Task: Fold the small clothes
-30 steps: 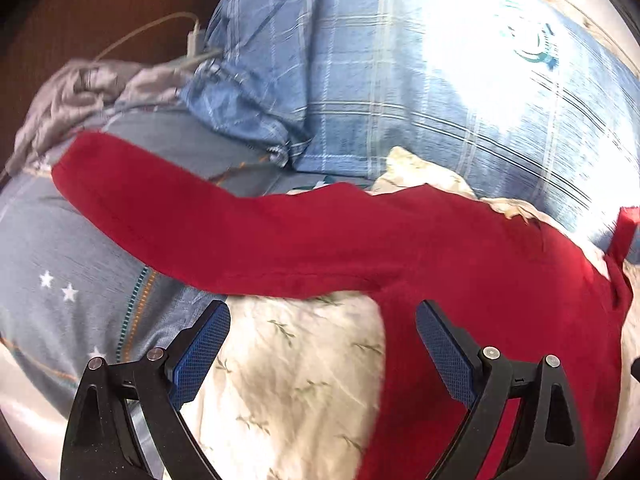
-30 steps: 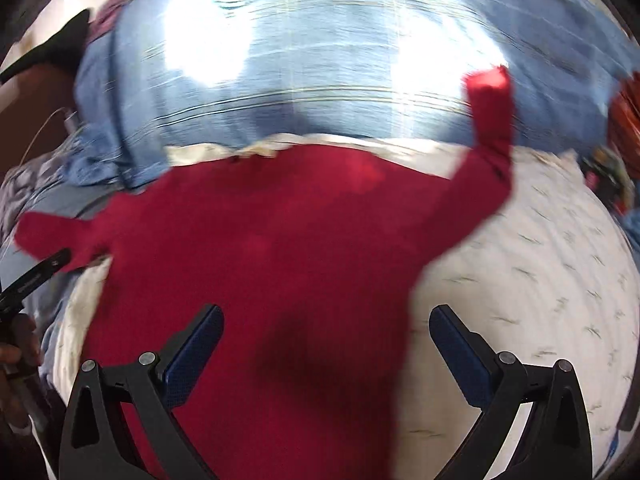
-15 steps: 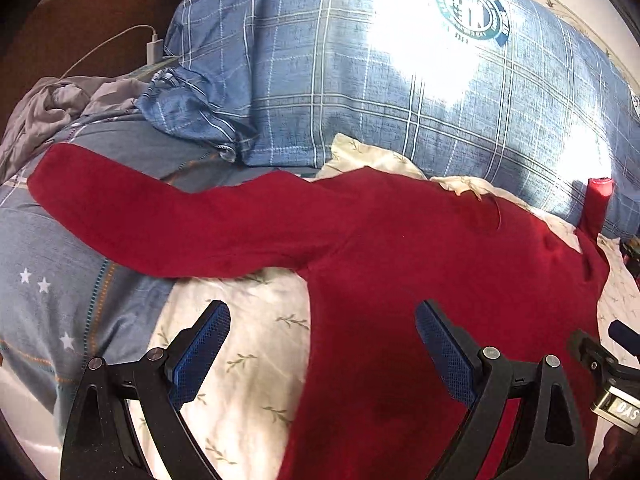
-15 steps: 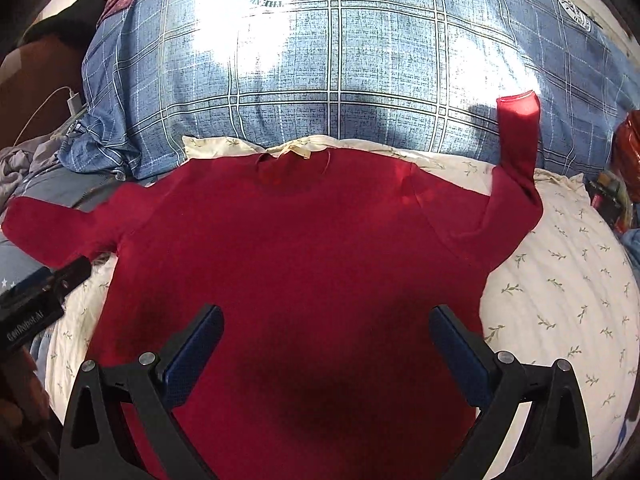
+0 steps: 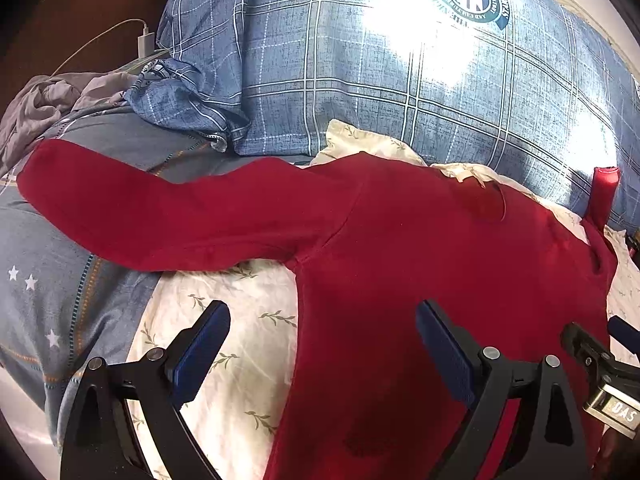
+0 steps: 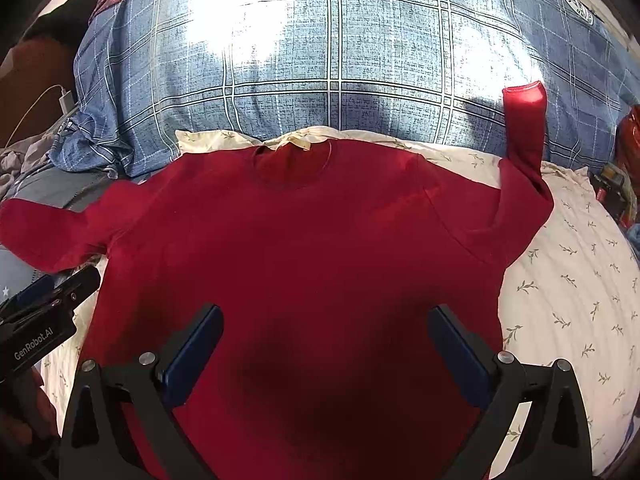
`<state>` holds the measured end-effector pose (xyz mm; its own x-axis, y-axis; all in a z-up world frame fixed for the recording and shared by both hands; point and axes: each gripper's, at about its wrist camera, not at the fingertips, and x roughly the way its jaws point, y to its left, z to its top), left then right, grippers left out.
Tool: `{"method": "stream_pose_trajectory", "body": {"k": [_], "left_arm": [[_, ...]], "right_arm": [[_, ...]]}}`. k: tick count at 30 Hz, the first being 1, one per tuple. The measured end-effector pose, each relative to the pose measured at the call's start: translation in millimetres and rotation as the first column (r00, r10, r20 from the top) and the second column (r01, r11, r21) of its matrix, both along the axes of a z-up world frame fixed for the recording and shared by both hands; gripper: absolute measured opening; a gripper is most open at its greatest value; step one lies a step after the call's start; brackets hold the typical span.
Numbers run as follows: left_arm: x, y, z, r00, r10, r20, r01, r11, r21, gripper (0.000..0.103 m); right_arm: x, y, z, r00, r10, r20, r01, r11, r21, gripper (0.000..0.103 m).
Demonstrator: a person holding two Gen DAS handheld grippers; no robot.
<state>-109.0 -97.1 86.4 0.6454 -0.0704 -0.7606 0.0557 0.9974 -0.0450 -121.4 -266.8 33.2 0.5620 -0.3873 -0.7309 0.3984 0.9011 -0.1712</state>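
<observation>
A red long-sleeved top lay spread flat, front up, on a cream leaf-print sheet on the bed, its neckline toward the pillow. Its one sleeve stretched out sideways onto a grey-blue starred cover. The other sleeve was bent upward, with its cuff propped against the blue plaid pillow.

The left tongs hovered above the garment's side edge below the armpit, spread wide and holding nothing. The right tongs hung over the middle of the body, likewise wide apart and empty. The left tool also showed at the left edge of the right view.

By my reading the laying-out was done and the folding proper had not begun, since no fold showed in the cloth. The next move probably called for taking a sleeve near its cuff and bringing it across the chest. The upturned sleeve would need lifting clear of the pillow first so that it could lie flat.

The pillow crowded the collar end and left little room beyond the shoulders. A crumpled grey cloth and a white charger with its cable sat beyond the outstretched sleeve, apart from it. Some reddish and dark items lay at the far right of the bed, too small to identify. Strong sunlight washed out patches of the pillow, and a dark shadow fell across the lower body of the top.
</observation>
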Motion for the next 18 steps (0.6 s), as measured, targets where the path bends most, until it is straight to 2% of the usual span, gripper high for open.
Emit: {"method": "stream_pose_trajectory", "body": {"k": [18], "left_arm": [[7.2, 3.0, -1.8, 1.000, 0.018, -0.002, -0.018, 1.000, -0.005, 0.094]], "right_arm": [[6.7, -8.3, -6.0, 0.999, -0.030, -0.021, 0.030, 1.000, -0.007, 0.102]]}}
